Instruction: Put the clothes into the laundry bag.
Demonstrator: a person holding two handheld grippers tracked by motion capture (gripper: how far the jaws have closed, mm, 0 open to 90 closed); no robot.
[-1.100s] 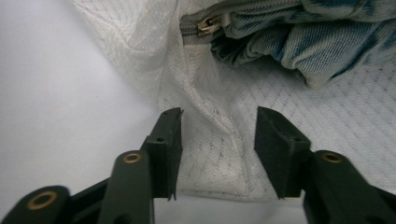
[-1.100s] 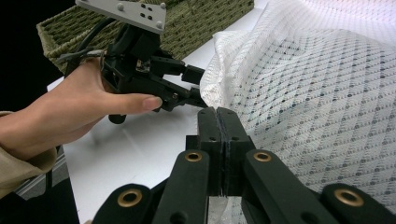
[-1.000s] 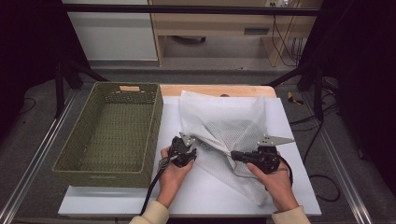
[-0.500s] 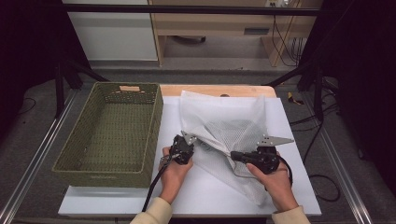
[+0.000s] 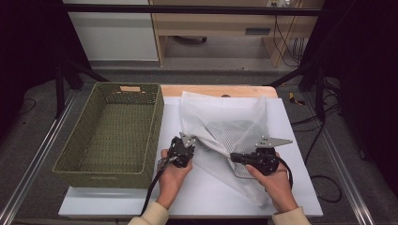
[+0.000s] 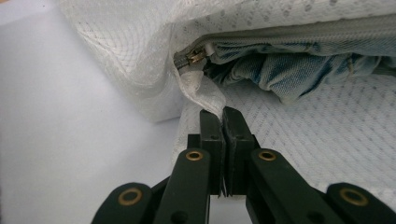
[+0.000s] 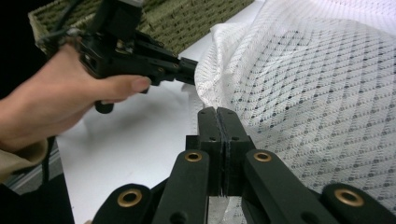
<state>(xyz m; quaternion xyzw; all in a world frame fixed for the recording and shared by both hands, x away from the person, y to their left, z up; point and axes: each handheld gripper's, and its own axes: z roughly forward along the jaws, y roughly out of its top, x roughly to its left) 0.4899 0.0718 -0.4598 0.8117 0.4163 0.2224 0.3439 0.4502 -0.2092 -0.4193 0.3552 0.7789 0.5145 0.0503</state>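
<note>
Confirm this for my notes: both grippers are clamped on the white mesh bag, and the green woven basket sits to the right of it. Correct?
Not quite. The green woven basket sits to the left of the white mesh bag, as the high view shows. The left gripper and right gripper are indeed both clamped on the bag.

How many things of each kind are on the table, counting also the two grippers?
White mesh laundry bag: 1
Blue denim garment inside the bag: 1
Green woven basket: 1
Grippers: 2, the left gripper and the right gripper
Total: 5
</note>
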